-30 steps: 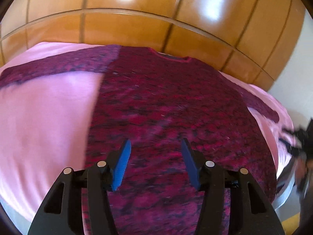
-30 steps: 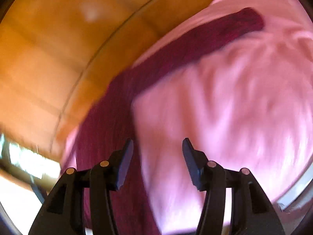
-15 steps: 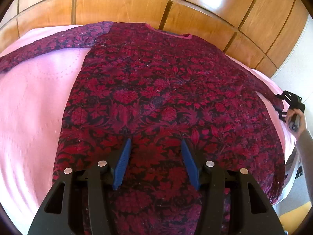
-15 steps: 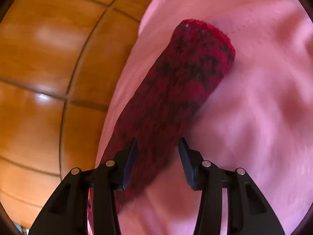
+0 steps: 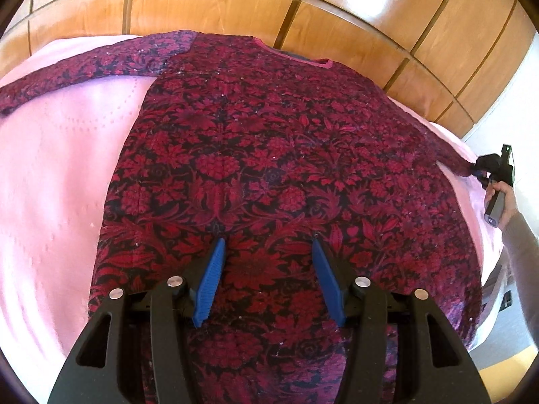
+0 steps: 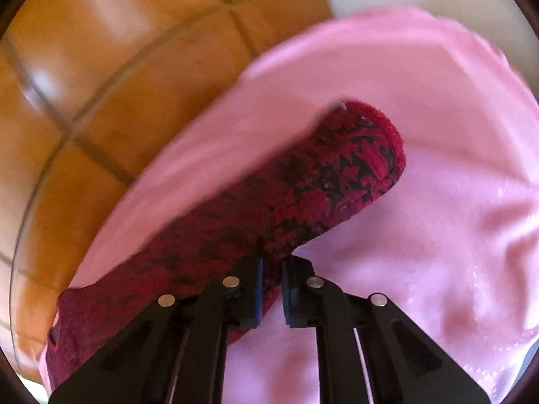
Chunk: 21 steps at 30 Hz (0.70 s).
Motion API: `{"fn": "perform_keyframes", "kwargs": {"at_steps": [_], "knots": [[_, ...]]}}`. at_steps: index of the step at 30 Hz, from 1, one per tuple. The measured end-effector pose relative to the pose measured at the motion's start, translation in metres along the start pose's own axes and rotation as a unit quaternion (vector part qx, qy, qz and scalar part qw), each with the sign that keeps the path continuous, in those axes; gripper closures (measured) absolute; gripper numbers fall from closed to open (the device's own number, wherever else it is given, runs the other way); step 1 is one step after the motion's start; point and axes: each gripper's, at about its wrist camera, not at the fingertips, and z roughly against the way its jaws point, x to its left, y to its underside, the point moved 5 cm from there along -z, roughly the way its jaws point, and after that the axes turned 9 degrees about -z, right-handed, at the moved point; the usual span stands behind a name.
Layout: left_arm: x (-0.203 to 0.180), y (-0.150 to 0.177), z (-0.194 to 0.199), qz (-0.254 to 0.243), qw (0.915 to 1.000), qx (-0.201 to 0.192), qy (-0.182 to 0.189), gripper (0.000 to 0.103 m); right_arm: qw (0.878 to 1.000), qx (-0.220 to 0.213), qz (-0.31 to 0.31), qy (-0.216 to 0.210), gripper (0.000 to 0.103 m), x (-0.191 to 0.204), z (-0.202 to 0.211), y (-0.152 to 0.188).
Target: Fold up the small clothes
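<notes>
Sweater (image 5: 276,175) lies flat, face up on the pink bedspread (image 5: 57,175), neck toward the wood headboard (image 5: 235,3). One sleeve runs out flat toward the far left corner. Your left hand-held gripper (image 5: 266,282) hovers over the lower body of the sweater, blue pads (image 5: 210,282) spread wide, nothing between them. Your right hand-held gripper (image 6: 271,294) has its jaws pressed nearly together, pinching the other sleeve (image 6: 276,208) a little back from the cuff (image 6: 374,141). Cuff end rests on the bedspread (image 6: 421,235) ahead of the fingers. From the left view, that sleeve looks pulled out straight to the right bed edge, right hand (image 5: 503,198) on the handle.
</notes>
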Motion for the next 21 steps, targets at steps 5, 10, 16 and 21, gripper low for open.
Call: {"fn": "perform_keyframes", "kwargs": {"at_steps": [5,10,16,21], "knots": [[-0.004,-0.012,0.007,0.002,0.9999,-0.015,0.000,0.038,0.994,-0.014,0.095,-0.059,0.095,0.068,0.030,0.016],[0.001,-0.026,0.013,0.015,0.9993,-0.035,0.002,0.032,0.976,0.013,0.185,-0.112,0.095,0.149,0.042,0.066],[0.011,-0.044,0.013,0.044,0.9981,-0.042,0.014,0.032,0.945,0.075,0.277,-0.155,0.095,0.237,0.030,0.154],[0.024,-0.058,0.012,0.074,0.9955,-0.042,0.042,0.032,0.913,0.136,0.347,-0.164,0.095,0.290,0.016,0.242]]}}
